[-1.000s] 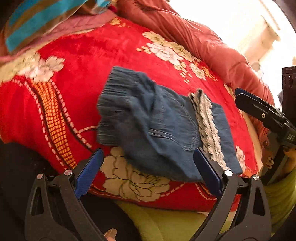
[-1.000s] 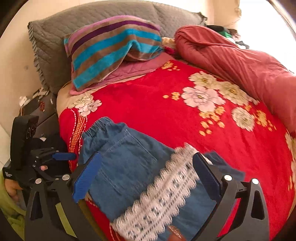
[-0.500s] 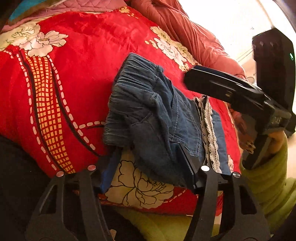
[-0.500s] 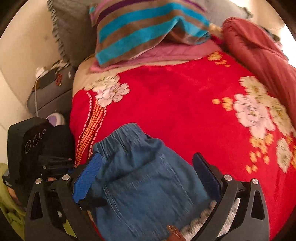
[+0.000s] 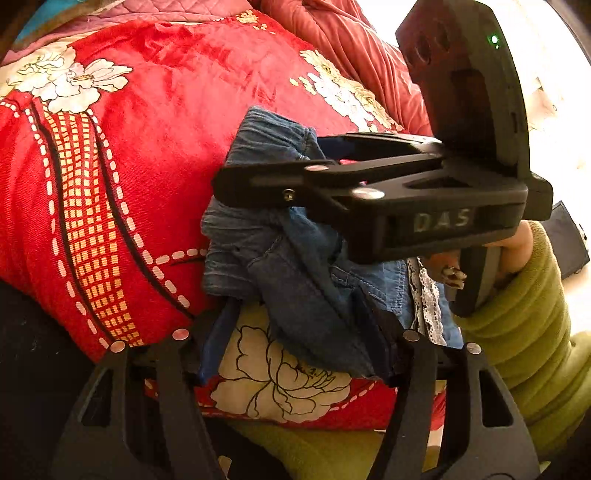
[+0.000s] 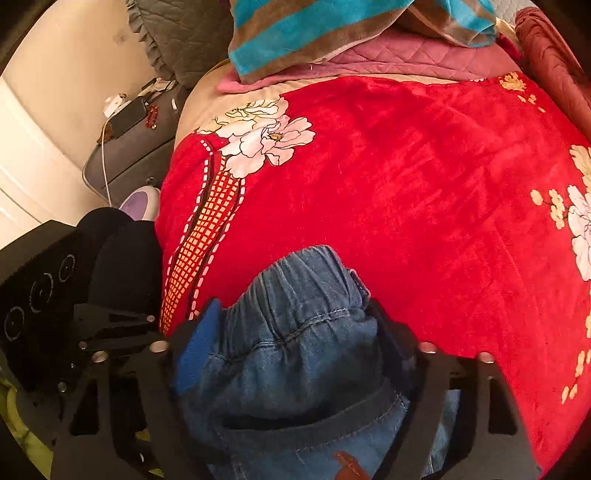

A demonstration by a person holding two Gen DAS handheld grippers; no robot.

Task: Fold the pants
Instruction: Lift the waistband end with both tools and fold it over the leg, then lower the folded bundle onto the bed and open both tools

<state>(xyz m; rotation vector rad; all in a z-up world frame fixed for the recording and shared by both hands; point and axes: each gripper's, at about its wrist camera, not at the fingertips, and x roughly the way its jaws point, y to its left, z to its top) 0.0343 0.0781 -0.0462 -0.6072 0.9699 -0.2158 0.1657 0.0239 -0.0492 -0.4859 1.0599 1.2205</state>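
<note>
A: Up close, the left gripper [image 5: 295, 328] had its jaws pinched onto the near fold of the denim pants [image 5: 295, 273], cloth bunched between the blue pads!

B: And the right gripper [image 6: 291, 336]?

A: In its own view, jaws clamped on the elastic waistband, the pants [image 6: 295, 354] heaped up between the fingers [image 6: 195, 343]. From the left view the right gripper [image 5: 236, 184] reached sideways across the top of the bundle.

B: Where did the pants lie?

A: On the near edge of the bed, on the red floral blanket [image 6: 406, 177], a strip of white lace trim [image 5: 424, 295] showing at the right side. The green sleeve [image 5: 524, 317] sat just beside it.

B: Further back?

A: A striped pillow [image 6: 332, 33] on a pink quilted cover [image 6: 388, 62], a rust-red quilt [image 5: 362, 51] along the far side, and a grey nightstand [image 6: 129, 147] beside the bed.
</note>
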